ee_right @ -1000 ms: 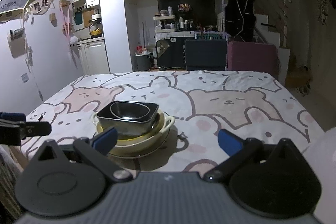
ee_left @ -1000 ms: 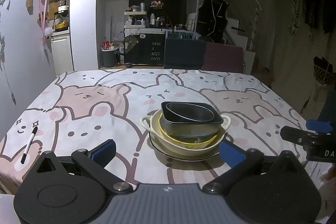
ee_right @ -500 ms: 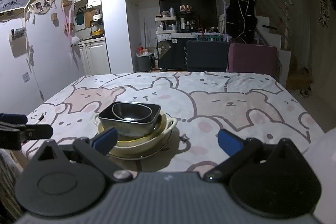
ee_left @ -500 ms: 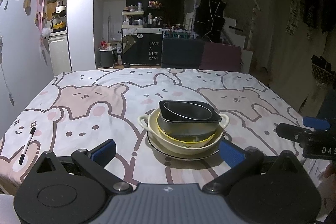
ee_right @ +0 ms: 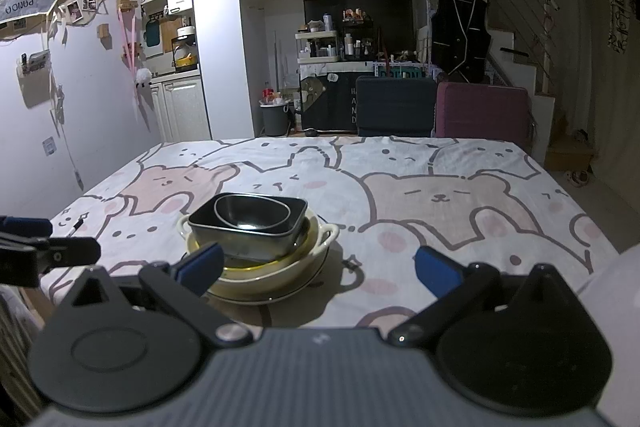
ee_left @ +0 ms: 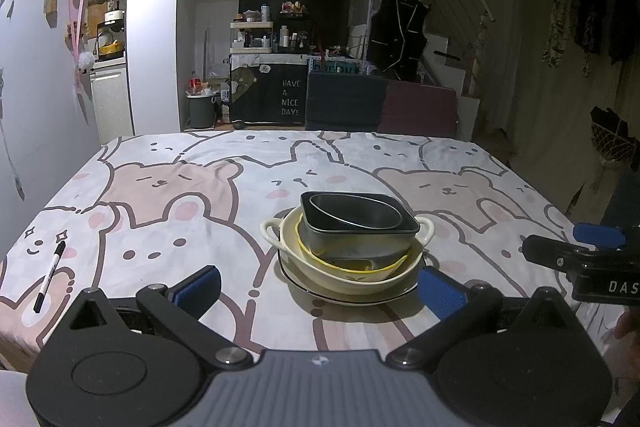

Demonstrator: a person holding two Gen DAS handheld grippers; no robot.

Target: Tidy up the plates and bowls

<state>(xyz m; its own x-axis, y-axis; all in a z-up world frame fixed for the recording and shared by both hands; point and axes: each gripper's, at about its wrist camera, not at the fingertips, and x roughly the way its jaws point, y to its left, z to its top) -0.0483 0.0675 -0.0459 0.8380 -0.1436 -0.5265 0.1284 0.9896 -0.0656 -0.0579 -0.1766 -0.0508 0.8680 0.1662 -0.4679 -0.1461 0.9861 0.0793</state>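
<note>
One stack of dishes stands near the table's front edge. A black-rimmed plate [ee_left: 320, 297] carries a cream two-handled bowl [ee_left: 352, 283], a yellow bowl [ee_left: 320, 259], a dark square bowl [ee_left: 360, 239] and an oval metal bowl [ee_left: 356, 213] on top. The right wrist view shows the same stack, topped by the square bowl [ee_right: 240, 239]. My left gripper [ee_left: 320, 287] is open just in front of the stack, holding nothing. My right gripper [ee_right: 319, 267] is open too, with the stack ahead and to its left. Each gripper shows in the other's view: the right gripper [ee_left: 576, 255], the left gripper [ee_right: 48, 255].
A bear-print cloth [ee_left: 200, 195] covers the table. A black marker pen [ee_left: 50, 277] lies at the front left. A dark blue chair [ee_left: 344, 101] and a maroon chair [ee_left: 420, 109] stand at the far edge. A wall runs along the left side.
Both views have drifted only slightly. The stack has not moved, and both grippers have stayed open and empty.
</note>
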